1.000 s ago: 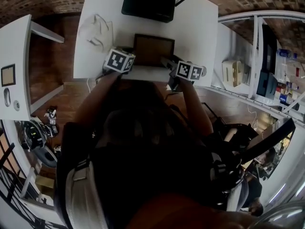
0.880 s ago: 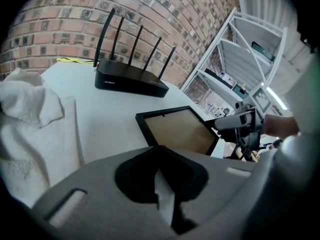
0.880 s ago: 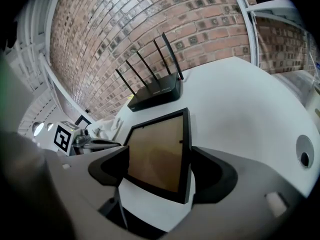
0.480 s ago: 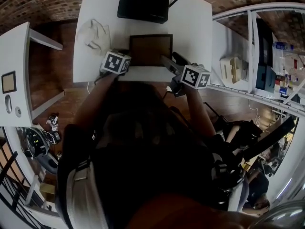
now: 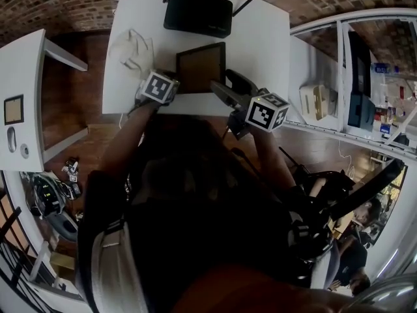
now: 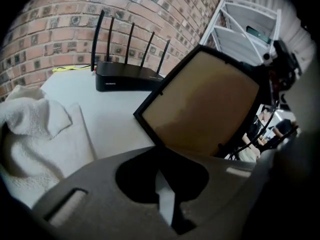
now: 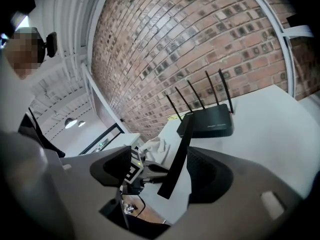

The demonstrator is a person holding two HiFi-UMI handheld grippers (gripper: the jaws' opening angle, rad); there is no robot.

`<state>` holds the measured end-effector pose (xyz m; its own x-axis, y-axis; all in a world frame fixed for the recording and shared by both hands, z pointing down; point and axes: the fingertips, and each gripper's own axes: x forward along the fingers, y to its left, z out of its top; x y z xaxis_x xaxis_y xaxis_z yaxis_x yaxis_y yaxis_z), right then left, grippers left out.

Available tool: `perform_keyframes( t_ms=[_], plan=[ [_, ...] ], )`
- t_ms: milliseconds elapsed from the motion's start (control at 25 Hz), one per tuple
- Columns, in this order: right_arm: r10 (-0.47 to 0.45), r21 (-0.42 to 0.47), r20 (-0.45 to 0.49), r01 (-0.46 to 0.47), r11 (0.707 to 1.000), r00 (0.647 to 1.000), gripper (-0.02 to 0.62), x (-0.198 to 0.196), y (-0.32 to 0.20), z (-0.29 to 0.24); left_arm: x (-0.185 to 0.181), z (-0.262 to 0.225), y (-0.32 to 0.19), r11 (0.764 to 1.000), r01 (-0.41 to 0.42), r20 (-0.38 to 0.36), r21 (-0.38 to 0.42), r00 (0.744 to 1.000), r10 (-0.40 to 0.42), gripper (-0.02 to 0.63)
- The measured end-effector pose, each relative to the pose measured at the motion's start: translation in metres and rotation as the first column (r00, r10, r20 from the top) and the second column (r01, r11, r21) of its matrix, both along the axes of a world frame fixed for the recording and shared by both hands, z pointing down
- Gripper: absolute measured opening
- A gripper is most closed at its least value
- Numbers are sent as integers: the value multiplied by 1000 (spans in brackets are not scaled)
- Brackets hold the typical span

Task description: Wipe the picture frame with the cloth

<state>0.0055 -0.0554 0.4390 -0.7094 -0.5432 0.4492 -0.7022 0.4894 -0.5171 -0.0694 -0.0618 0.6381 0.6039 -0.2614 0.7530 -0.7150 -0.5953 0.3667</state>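
Picture frame (image 5: 201, 67) looks light and stiff, and its pane is likely fragile, so hold the black rim only. Left tongs (image 5: 172, 82) are closed on its near corner; right tongs (image 5: 220, 87) stand apart around its right edge. A second ago it lay flat on the worktop (image 5: 264, 38); now it tilts up.

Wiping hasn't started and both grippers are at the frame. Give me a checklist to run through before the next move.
1. Left gripper clamped on a corner of the picture frame: ok.
2. Right gripper gripping the frame: not ok. The frame's edge stands between its jaws, with a gap on one side.
3. Cloth in a gripper: not ok. It lies on the table, apart from both.
4. Frame steady: cannot tell. It is tilted, raised from the table.
5. Router clear of the frame: ok.
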Motion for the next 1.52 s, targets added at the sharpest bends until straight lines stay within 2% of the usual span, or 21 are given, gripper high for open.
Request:
perform_keyframes(
  t_ms=[160, 400, 480, 560, 680, 760, 800, 840, 880, 920, 960, 1000, 1040, 1160, 1240, 1320, 1360, 1400, 1440, 1480, 1520],
  plan=[
    [-99, 2, 33, 99, 995, 995, 350, -24, 10, -2, -7, 2, 0, 999, -27, 66, 31, 998, 25, -2],
    [-211, 3, 52, 211, 977, 976, 344, -57, 22, 2, -6, 3, 8, 999, -31, 27, -21, 999, 31, -2],
    [-253, -2, 52, 254, 967, 966, 340, -67, 28, 4, -4, -3, 10, 999, -15, -34, -39, 999, 13, -2],
    [-283, -8, 57, 283, 959, 958, 337, -74, 32, 7, -6, -16, 5, 1000, 18, -124, -21, 992, -20, -2],
    [-314, -9, 65, 315, 949, 947, 336, -82, 36, 10, -13, -42, -7, 995, 101, -292, -18, 951, -101, -2],
    [-337, -2, 59, 338, 941, 940, 336, -88, 37, 10, -19, -60, -10, 989, 134, -418, -56, 897, -145, 0],
    [-350, 0, 52, 350, 937, 935, 336, -92, 38, 11, -21, -73, -10, 987, 136, -500, -85, 851, -160, 1],
    [-362, 2, 46, 362, 932, 931, 336, -95, 40, 12, -24, -89, -8, 985, 121, -596, -124, 784, -171, 49],
    [-373, 2, 43, 373, 928, 927, 336, -97, 42, 13, -27, -108, -4, 982, 86, -694, -165, 697, -178, 214],
    [-383, 1, 43, 383, 924, 923, 336, -99, 43, 13, -32, -129, 1, 979, 42, -775, -199, 605, -183, 421],
    [-390, -1, 45, 390, 921, 920, 336, -99, 45, 14, -38, -147, 5, 976, 9, -826, -218, 530, -190, 485],
    [-394, -4, 45, 395, 919, 918, 336, -99, 45, 16, -43, -161, 6, 975, 0, -850, -220, 490, -192, 514],
    [-396, -9, 44, 397, 918, 917, 336, -98, 46, 18, -47, -168, 4, 979, 5, -856, -204, 484, -181, 522],
    [-395, -33, 37, 397, 917, 918, 334, -93, 49, 29, -43, -172, -4, 992, -5, -824, -124, 558, -100, 520],
    [-396, -51, 33, 397, 916, 918, 334, -91, 54, 37, -42, -173, -3, 994, -23, -795, -103, 603, -68, 520],
    [-383, -72, 31, 384, 920, 923, 333, -86, 57, 46, -47, -160, -4, 994, -19, -738, -106, 672, -66, 512],
    [-370, -87, 33, 371, 925, 929, 330, -81, 57, 51, -50, -147, -4, 993, -15, -692, -117, 719, -71, 477],
    [-354, -105, 35, 356, 929, 935, 328, -75, 58, 58, -53, -133, -4, 991, -12, -643, -130, 762, -76, 381],
    [-339, -126, 34, 340, 932, 940, 328, -69, 59, 65, -56, -120, -3, 989, -5, -606, -148, 791, -87, 268],
    [-325, -147, 28, 326, 934, 945, 328, -64, 61, 72, -59, -109, -3, 985, 9, -589, -172, 801, -110, 168],
    [-313, -165, 19, 312, 936, 950, 328, -58, 63, 79, -61, -103, -3, 980, 30, -590, -196, 795, -142, 106]
  ],
)
